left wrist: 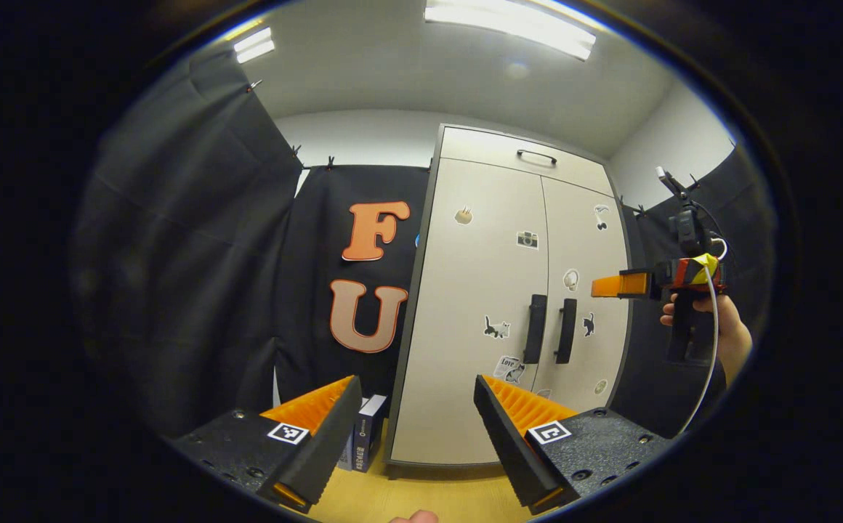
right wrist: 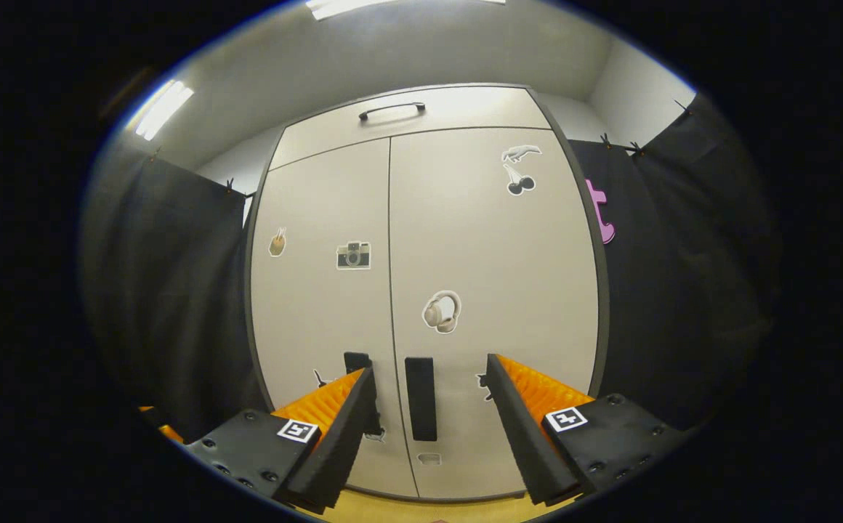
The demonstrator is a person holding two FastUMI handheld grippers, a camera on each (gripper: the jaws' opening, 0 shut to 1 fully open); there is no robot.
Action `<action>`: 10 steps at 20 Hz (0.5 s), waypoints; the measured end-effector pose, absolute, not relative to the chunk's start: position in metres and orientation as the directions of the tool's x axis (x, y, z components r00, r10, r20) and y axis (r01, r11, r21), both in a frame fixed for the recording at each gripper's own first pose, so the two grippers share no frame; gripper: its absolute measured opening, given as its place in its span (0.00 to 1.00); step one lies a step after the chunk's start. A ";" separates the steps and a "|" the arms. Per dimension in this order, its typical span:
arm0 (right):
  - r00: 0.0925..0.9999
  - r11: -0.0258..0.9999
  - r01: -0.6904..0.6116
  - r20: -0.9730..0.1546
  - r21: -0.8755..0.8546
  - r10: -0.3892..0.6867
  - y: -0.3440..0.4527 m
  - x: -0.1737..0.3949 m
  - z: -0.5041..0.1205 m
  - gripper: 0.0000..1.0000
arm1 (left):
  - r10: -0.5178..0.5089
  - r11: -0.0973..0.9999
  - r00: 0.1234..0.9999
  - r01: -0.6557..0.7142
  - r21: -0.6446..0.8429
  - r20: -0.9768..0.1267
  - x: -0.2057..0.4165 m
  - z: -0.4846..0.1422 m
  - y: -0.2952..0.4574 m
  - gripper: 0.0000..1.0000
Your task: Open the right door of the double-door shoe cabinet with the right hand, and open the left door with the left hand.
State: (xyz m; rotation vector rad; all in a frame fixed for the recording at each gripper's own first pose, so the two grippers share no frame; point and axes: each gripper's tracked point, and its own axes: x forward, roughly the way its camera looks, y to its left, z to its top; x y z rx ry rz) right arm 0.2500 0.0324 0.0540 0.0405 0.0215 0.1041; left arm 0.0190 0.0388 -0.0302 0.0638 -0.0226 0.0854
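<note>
Since both doors of the shoe cabinet look shut, w/ only a thin seam between them, the next move hinges on the right door handle. It's a vertical bar, long axis running 12-to-6, just right of the seam. In the right gripper view it sits straight ahead at 12 o'clock from the right gripper, framed in the gap between the fingers, which are spread wide w/ nothing held. Fingers not yet on it; how far off I can't tell.

Left gripper also gapes wide, empty. From it the left door handle lies around 1 o'clock, well apart, bar likewise vertical, w/ the cabinet seen at an angle. So right side is nearer and better lined up; left needs to swing toward 1 o'clock and close in. Right gripper appears in the left gripper view too, held by a hand near the cabinet's right edge.
</note>
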 end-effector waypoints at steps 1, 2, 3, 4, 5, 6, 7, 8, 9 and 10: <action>0.993 0.993 -0.108 -0.033 0.040 0.109 0.034 0.255 0.048 0.98 | 0.091 0.993 0.995 -0.093 0.070 0.026 0.019 -0.030 0.040 0.97; 0.992 0.992 -0.117 -0.047 0.042 0.119 0.036 0.260 0.041 0.98 | 0.098 0.992 0.995 -0.099 0.076 0.027 0.019 -0.031 0.041 0.94; 0.990 0.991 -0.124 -0.062 0.043 0.127 0.038 0.264 0.034 0.98 | 0.101 0.991 0.995 -0.103 0.084 0.026 0.018 -0.032 0.041 0.94; 0.989 0.991 -0.125 -0.073 0.041 0.128 0.039 0.268 0.027 0.98 | 0.106 0.990 0.994 -0.108 0.093 0.026 0.017 -0.033 0.042 0.94; 0.989 0.991 -0.127 -0.075 0.036 0.129 0.040 0.273 0.021 0.98 | 0.110 0.989 0.994 -0.113 0.099 0.027 0.017 -0.034 0.042 0.94; 0.989 0.992 -0.127 -0.078 0.024 0.128 0.042 0.278 0.015 0.98 | 0.112 0.988 0.993 -0.115 0.102 0.030 0.017 -0.034 0.042 0.94; 0.988 0.992 -0.130 -0.085 0.008 0.130 0.045 0.282 0.006 0.98 | 0.108 0.989 0.994 -0.111 0.103 0.030 0.017 -0.035 0.039 0.94; 0.988 0.992 -0.128 -0.093 -0.010 0.126 0.048 0.286 -0.002 0.98 | 0.102 0.989 0.994 -0.105 0.101 0.027 0.016 -0.038 0.036 0.94; 0.988 0.992 -0.124 -0.097 -0.025 0.121 0.050 0.290 -0.007 0.98 | 0.097 0.990 0.995 -0.099 0.098 0.025 0.016 -0.040 0.034 0.94; 0.990 0.994 -0.109 -0.096 -0.030 0.106 0.049 0.295 -0.010 0.98 | 0.094 0.991 0.995 -0.096 0.096 0.025 0.016 -0.040 0.032 0.94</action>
